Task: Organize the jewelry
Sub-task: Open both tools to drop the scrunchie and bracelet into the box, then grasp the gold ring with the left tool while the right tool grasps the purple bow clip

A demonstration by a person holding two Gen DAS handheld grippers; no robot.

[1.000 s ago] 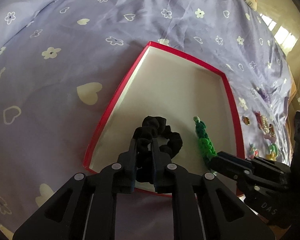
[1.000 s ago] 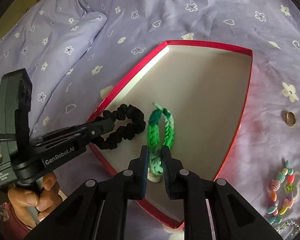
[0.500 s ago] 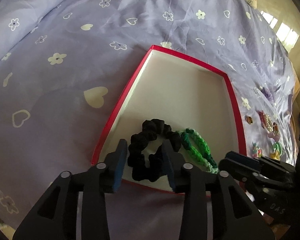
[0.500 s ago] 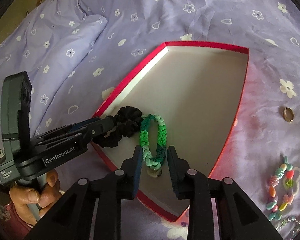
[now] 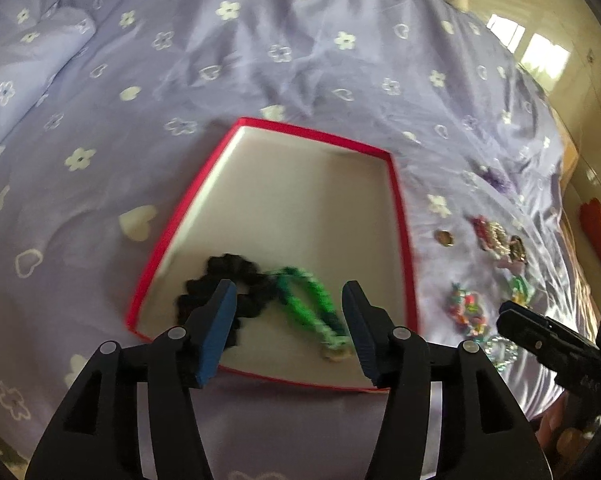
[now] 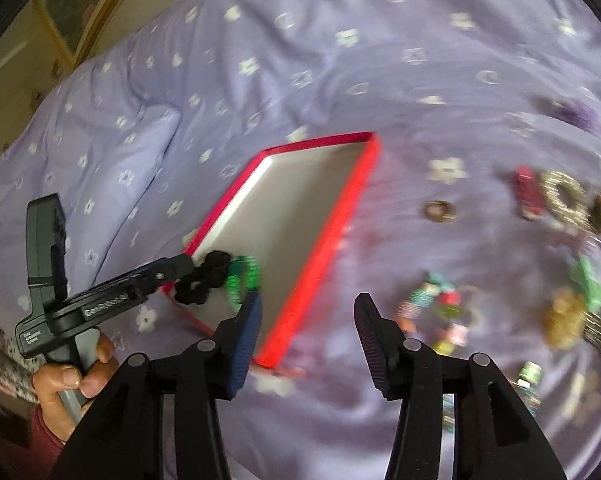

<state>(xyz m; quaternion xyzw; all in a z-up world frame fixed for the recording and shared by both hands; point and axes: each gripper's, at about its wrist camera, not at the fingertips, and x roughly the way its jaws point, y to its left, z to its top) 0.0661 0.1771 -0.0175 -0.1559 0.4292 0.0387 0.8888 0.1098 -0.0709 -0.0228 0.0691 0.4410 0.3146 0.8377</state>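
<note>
Left wrist view: left gripper [image 5: 288, 322] fingers spread, jaws just been opening, nothing pinched. Past fingertips, inside shallow red-rimmed white cardboard box [image 5: 400, 216] on lilac flower-print bedspread [image 5: 260, 48]: black fabric scrunchie [image 5: 224, 270] touching green braided bracelet [image 5: 308, 300]. Two pieces stowed.

Right wrist view: right gripper [image 6: 308, 326] fingers spread, jaws just been opening, empty. Box lies left of fingers. Right of and beyond fingers, loose on bedspread: small gold ring [image 6: 439, 211], multicoloured bead bracelet [image 6: 440, 312], red clip [image 6: 528, 196], glittery pieces. Most of sorting left, likely.
</note>
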